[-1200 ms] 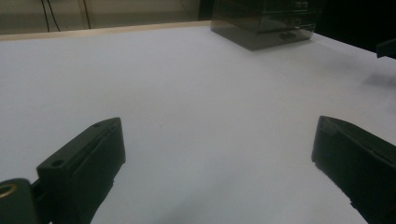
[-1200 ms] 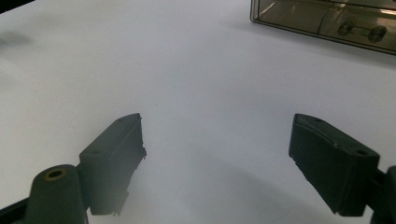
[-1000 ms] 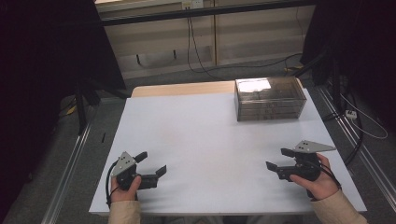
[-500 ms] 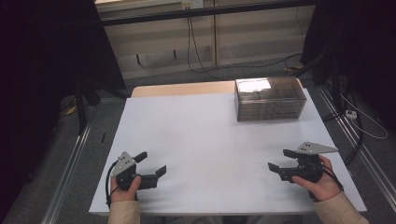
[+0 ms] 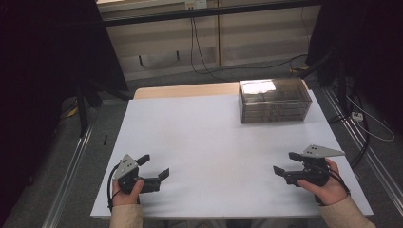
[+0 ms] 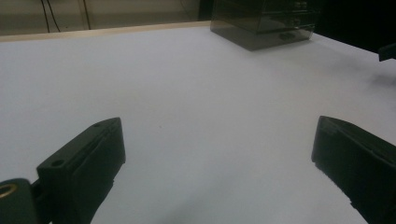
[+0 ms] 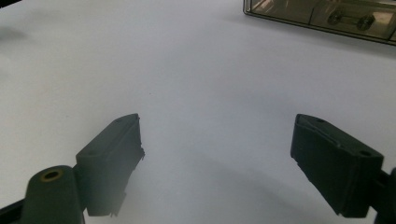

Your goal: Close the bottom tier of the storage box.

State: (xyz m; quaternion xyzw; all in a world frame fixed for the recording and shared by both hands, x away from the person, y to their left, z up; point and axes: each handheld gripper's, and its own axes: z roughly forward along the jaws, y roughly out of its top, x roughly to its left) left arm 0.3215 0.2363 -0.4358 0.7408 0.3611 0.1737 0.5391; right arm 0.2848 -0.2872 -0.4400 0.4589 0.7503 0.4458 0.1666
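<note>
Start position — nothing in hand yet. Left gripper point(image 5: 153, 167) at near left of white table point(image 5: 199, 137), jaws wide, empty. Right gripper point(image 5: 286, 162) at near right, jaws wide, empty. Clear drawer box point(image 5: 274, 100) at far right of table, well apart from both, drawers shut. Likely next move — right gripper reaches forward to box, lines up on drawer handle point(image 7: 350, 19).

No legible text, label, brand, number or sign is found in any of the views. The clear drawer box point(image 5: 275, 100) on the white surface point(image 5: 204, 142) bears no readable marking, its top being washed out by glare. No lettering is seen on either tool.
</note>
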